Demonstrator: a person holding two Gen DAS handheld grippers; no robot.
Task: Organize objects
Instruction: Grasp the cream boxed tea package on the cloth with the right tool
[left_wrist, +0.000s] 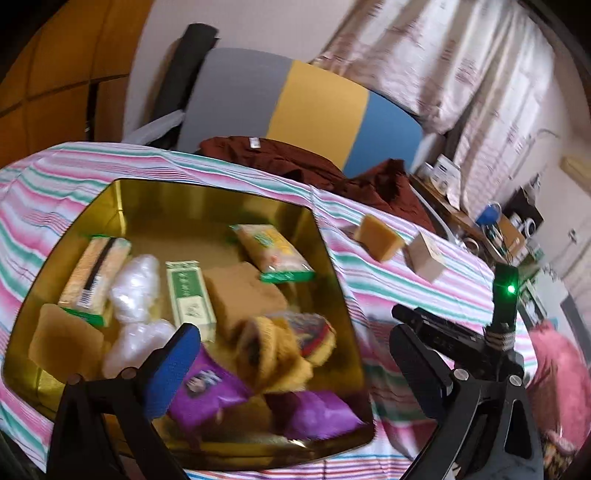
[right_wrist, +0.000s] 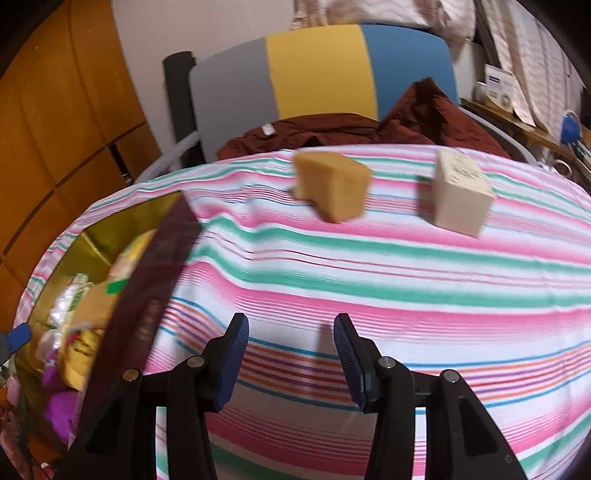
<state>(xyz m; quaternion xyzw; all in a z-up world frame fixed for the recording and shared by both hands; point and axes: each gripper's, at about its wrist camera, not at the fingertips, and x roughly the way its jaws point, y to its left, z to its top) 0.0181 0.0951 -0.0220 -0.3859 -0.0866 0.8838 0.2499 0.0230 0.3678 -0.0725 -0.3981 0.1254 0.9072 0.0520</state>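
A gold tin box (left_wrist: 155, 199) sits on the striped cloth and holds several snack packets, white wrapped items and purple packets (left_wrist: 207, 387). My left gripper (left_wrist: 295, 354) is open and empty, hovering over the tin's near right corner. A tan sponge-like block (right_wrist: 334, 186) and a cream cube box (right_wrist: 460, 192) lie on the cloth beyond my right gripper (right_wrist: 291, 358), which is open and empty above the cloth. Both also show in the left wrist view, the block (left_wrist: 378, 236) and the cube (left_wrist: 424, 256). The tin's edge (right_wrist: 155, 258) is at the left.
A dark red garment (right_wrist: 351, 129) lies at the table's far edge. A grey, yellow and blue chair back (right_wrist: 321, 70) stands behind it. A cluttered shelf (left_wrist: 491, 221) is at the right. Wooden cabinets (right_wrist: 55, 129) are at the left.
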